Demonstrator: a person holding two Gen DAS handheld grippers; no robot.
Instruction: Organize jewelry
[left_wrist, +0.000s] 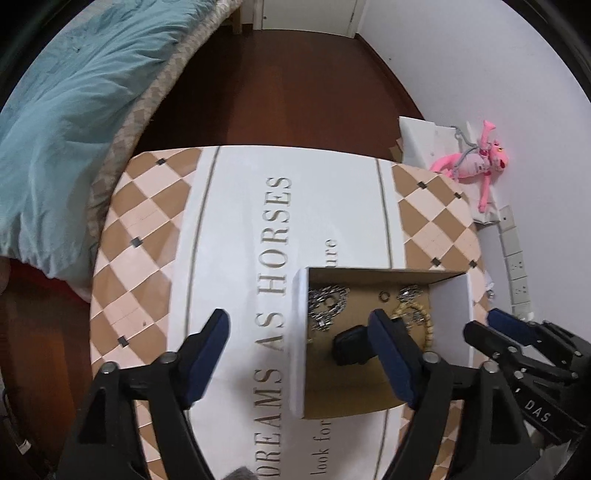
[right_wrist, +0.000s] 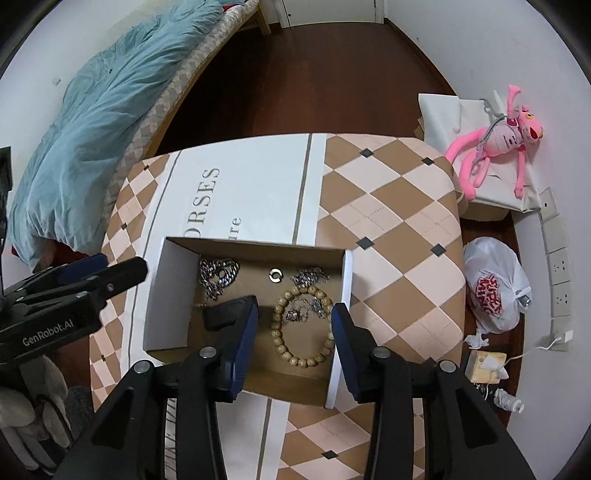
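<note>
An open cardboard box (right_wrist: 170, 295) with white outer walls stands on the checked tablecloth (right_wrist: 388, 221). On its floor lie a wooden bead bracelet (right_wrist: 277, 332), a silver chain (right_wrist: 218, 275), a small ring (right_wrist: 275, 276), more silver pieces (right_wrist: 306, 277) and a black object (right_wrist: 218, 314). My right gripper (right_wrist: 295, 310) hangs open over the bracelet, its pads clear of the beads. My left gripper (left_wrist: 299, 328) is wide open, one finger either side of the box's left wall (left_wrist: 299, 369), holding nothing. In the left wrist view the bracelet (left_wrist: 428, 328) and chain (left_wrist: 328, 302) show inside the box.
A bed with a teal blanket (right_wrist: 92, 129) stands beyond the table on the left. On the right are a pink plush toy (right_wrist: 506, 140) on a white bag, a white plastic bag (right_wrist: 495, 284) on the floor and wall sockets (right_wrist: 557, 273). Dark wood floor (right_wrist: 295, 74) lies behind.
</note>
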